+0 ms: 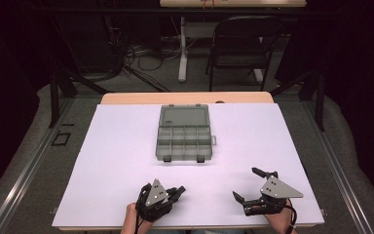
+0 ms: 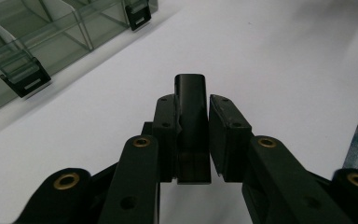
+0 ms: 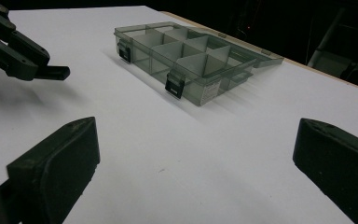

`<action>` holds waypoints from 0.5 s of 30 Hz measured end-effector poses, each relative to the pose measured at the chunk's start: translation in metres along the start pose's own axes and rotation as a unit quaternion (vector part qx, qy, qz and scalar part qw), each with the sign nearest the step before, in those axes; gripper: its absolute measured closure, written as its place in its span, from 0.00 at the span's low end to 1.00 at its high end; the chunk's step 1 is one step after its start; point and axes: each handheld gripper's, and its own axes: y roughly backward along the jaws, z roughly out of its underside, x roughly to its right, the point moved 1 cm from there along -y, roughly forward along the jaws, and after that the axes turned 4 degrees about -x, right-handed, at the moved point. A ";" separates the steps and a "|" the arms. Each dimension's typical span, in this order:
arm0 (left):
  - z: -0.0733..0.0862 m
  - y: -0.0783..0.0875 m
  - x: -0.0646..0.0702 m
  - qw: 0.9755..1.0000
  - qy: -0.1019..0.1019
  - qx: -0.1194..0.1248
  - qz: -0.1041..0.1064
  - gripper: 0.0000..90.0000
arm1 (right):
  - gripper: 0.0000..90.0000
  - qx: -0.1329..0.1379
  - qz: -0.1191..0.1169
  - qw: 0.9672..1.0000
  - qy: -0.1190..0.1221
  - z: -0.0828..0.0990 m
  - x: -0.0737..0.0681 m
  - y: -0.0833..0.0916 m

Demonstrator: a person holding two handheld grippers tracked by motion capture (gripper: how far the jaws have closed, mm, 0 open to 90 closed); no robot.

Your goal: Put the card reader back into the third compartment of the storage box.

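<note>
Centre of frame: organizer box (image 1: 183,133) is see-thru smoky grey w/ black latches (image 2: 25,79). Surface (image 1: 117,161) is plain white, tan wood edge at top. Both grippers black; left gripper (image 1: 178,191) holds a black block (image 2: 192,126).

Work area: dim room, lit table.
A white sheet (image 1: 253,146) covers a wooden table (image 1: 185,97) at frame centre. Grey carpet (image 1: 44,126) surrounds it. A black folding chair (image 1: 241,46) and loose cables (image 1: 141,56) occupy the upper frame.

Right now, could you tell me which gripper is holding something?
The left gripper: its jaws are shut on a small black block, while the right gripper stands open and empty.
</note>
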 end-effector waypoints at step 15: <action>-0.006 0.007 -0.011 1.000 0.008 0.008 0.002 0.81 | 0.00 -0.001 -0.003 1.000 -0.001 0.000 -0.001 -0.001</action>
